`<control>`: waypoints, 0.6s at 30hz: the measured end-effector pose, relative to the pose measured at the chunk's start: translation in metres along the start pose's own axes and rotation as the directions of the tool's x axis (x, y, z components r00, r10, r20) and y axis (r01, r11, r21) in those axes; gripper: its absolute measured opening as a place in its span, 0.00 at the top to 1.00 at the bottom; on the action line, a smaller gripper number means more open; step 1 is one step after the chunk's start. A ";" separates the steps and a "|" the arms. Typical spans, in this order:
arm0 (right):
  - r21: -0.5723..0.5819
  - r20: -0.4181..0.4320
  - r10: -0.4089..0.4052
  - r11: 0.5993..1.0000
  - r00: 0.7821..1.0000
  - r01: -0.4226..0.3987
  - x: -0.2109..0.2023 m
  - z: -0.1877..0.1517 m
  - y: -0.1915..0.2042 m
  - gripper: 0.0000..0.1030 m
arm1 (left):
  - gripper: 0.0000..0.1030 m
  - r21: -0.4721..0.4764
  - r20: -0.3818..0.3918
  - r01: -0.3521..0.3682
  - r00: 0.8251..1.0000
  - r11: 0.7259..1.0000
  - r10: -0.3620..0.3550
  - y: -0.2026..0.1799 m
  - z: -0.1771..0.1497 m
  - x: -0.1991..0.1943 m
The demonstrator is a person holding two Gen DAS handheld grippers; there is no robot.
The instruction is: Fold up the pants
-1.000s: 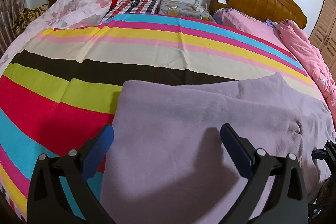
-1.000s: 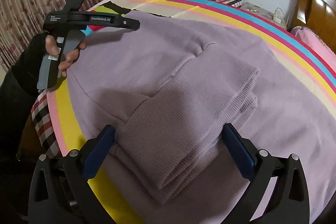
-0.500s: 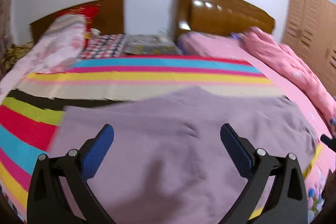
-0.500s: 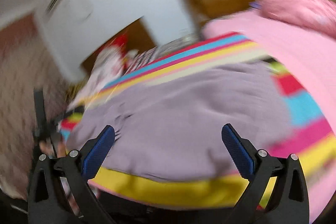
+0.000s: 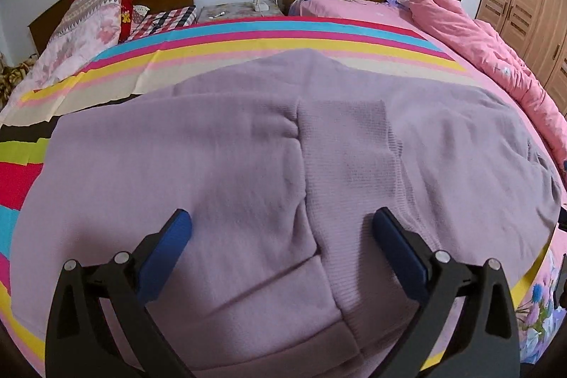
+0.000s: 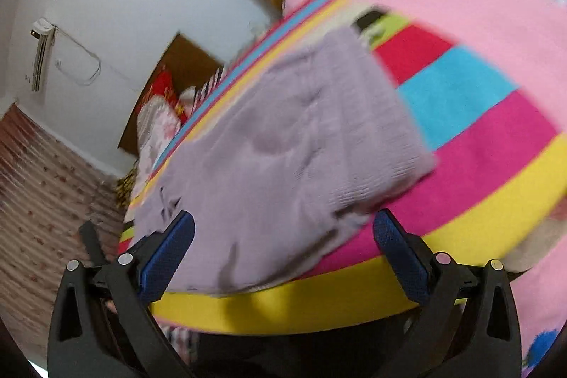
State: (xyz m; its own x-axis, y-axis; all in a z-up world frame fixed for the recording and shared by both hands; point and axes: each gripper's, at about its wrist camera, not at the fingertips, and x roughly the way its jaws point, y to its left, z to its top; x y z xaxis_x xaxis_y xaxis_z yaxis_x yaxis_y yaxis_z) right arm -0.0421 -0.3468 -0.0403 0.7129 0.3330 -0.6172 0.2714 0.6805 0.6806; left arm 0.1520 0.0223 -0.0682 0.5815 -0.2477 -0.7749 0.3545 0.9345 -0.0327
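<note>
Pants: the lilac knitted pants (image 5: 283, 165) lie folded over on the multicoloured striped bedspread (image 5: 248, 34), filling the centre of the left wrist view; a ribbed cuff panel sits on top, right of centre, beside a smooth folded layer on the left.

Left claw: your left gripper (image 5: 281, 241) is released, blue pads spread wide at the lower centre of the frame, straddling the seam where the two layers meet, gripping nothing.

Right claw: your right gripper (image 6: 283, 245) is also spread and empty, at the lower centre of its frame, tilted and pointing at the near edge of the pants (image 6: 283, 144) by the yellow border of the bedspread (image 6: 496, 116).

Blur: the right wrist view is smeared, so you cannot judge from it exactly which layer lies under the pads.

Risk, single layer: if you pinch only the top ribbed cuff, the fold beneath will likely peel apart and the stack will slide open.

Risk, bedspread: pads pressed too low at the edge could catch the striped cover along with the knit and drag it.

Risk, uneven lift: with your two claws at different tilts, one side may rise first and skew the next fold.

Risk, edge: the pants sit close to the near edge of the bed; a pull toward you could slip them off.
</note>
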 end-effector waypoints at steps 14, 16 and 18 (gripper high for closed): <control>0.185 0.113 -0.017 0.983 0.994 -0.004 -0.003 -0.006 -0.016 0.64 | 0.02 -0.045 0.105 0.103 0.990 0.994 -0.098 0.024 -0.003 -0.030; 0.106 0.186 -0.045 0.994 0.982 0.025 -0.011 -0.011 0.007 0.67 | 0.02 -0.073 0.168 0.113 0.981 0.991 -0.100 0.041 -0.006 -0.050; -0.036 0.254 -0.066 0.996 0.965 0.078 -0.015 -0.008 0.052 0.71 | 0.02 -0.115 0.214 0.111 0.973 0.987 -0.085 0.059 -0.005 -0.068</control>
State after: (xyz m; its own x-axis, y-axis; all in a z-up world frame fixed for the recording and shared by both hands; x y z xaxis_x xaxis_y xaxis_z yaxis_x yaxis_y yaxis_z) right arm -0.0441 -0.3112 0.0016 0.8341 0.1111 -0.5403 0.3021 0.7277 0.6159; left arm 0.1294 0.0960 -0.0204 0.6924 -0.3748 -0.6165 0.3302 0.9244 -0.1911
